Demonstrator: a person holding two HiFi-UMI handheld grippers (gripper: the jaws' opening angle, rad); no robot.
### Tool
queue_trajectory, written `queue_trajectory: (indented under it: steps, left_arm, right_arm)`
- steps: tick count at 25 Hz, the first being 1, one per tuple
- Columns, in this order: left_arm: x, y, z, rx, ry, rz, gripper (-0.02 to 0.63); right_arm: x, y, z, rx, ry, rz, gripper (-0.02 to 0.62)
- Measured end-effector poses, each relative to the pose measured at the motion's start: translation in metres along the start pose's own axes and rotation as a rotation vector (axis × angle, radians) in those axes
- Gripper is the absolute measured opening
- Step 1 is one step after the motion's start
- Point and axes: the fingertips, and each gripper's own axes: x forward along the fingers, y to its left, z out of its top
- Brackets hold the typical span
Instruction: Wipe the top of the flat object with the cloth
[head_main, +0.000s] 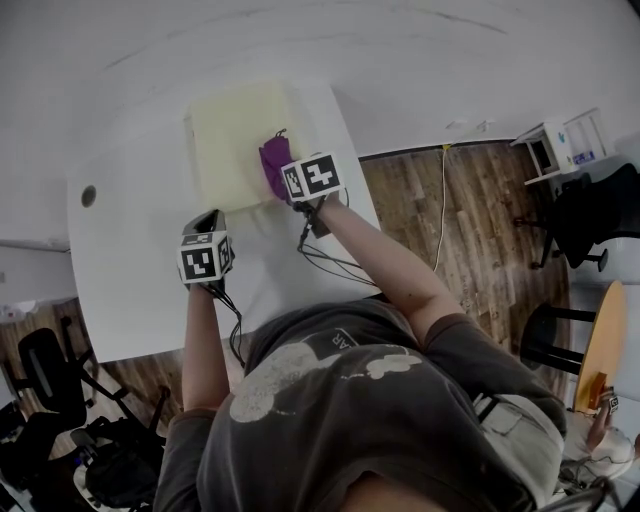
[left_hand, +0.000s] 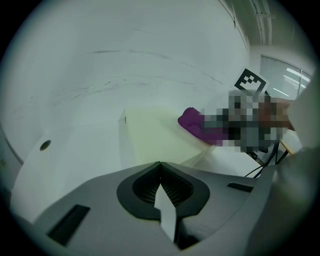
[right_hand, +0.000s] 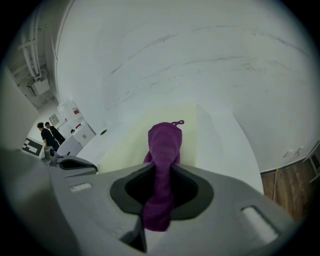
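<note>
A pale yellow flat board (head_main: 240, 140) lies on the white table (head_main: 130, 290) at its far side. A purple cloth (head_main: 273, 163) rests on the board's right part, and my right gripper (head_main: 300, 195) is shut on it. In the right gripper view the purple cloth (right_hand: 164, 150) runs out from between the jaws onto the yellow board (right_hand: 130, 140). My left gripper (head_main: 205, 225) is shut with nothing in it, near the board's near left corner. In the left gripper view the board (left_hand: 150, 140) and the cloth (left_hand: 192, 122) lie ahead.
A small dark hole (head_main: 88, 196) sits in the table at the left. Cables (head_main: 330, 262) trail from the grippers. Wooden floor (head_main: 470, 230), a black chair (head_main: 590, 215) and a white shelf unit (head_main: 560, 145) are to the right; another chair (head_main: 50, 390) at lower left.
</note>
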Motion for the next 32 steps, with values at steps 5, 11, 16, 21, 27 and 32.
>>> queue_trajectory:
  steps: [5, 11, 16, 21, 27, 32]
  left_arm:
    - [-0.001, -0.001, 0.0, -0.016, -0.001, 0.014, -0.003]
    - [0.001, -0.001, 0.001, -0.031, -0.006, 0.036, -0.003]
    - [0.002, -0.002, 0.001, -0.032, -0.001, 0.059, -0.003]
    - [0.004, -0.001, 0.001, -0.026, 0.002, 0.085, -0.003]
    - [-0.004, -0.003, 0.006, -0.034, -0.049, 0.138, -0.003]
    - [-0.017, -0.011, 0.014, -0.059, -0.112, 0.198, -0.003]
  right_arm:
    - [-0.008, -0.017, -0.001, 0.012, -0.008, -0.009, 0.074]
    - [-0.014, -0.036, -0.002, 0.01, -0.005, -0.017, 0.074]
    - [-0.018, -0.05, -0.006, 0.046, -0.004, -0.013, 0.075]
    - [-0.019, -0.059, -0.007, 0.087, 0.001, 0.001, 0.075]
    - [-0.028, -0.07, -0.01, 0.075, 0.0, 0.01, 0.074]
    - [-0.038, -0.08, -0.01, 0.021, -0.011, 0.026, 0.074]
